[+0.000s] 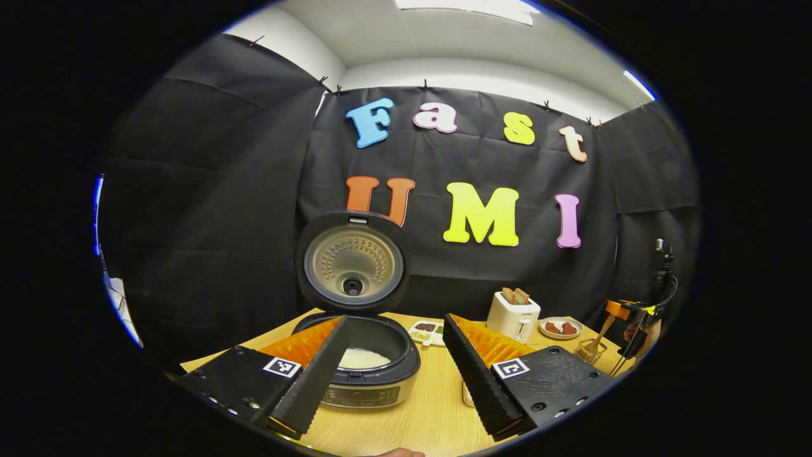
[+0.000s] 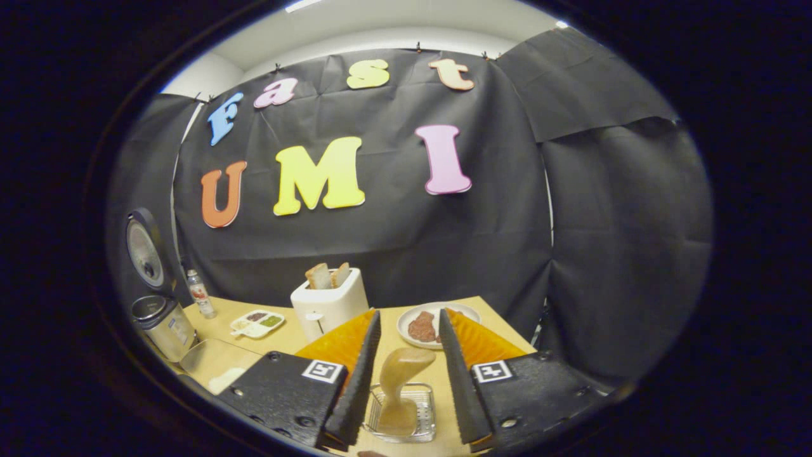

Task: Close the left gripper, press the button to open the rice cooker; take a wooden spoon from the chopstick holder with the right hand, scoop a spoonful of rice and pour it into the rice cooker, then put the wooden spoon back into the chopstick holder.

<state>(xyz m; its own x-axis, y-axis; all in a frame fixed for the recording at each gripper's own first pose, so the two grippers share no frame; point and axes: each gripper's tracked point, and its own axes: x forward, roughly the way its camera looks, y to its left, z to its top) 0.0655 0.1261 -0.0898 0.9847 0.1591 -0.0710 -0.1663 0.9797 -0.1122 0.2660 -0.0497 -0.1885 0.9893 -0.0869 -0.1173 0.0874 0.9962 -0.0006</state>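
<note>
Rice cooker (image 1: 355, 355) lid up, wooden spoon (image 2: 398, 390) standing in the chopstick holder (image 2: 401, 412).

I see the table (image 1: 438, 406) with the cooker open, white rice inside, its front partly hidden by my left gripper (image 1: 396, 374), jaws wide apart, holding nothing. Right of the cooker sits the toaster (image 1: 512, 315), then a plate (image 1: 561, 327). My right gripper (image 2: 406, 374) hangs spread above the holder, fingers either side of the spoon, not touching; the spoon's lower end is blurred, hard to make out.
</note>
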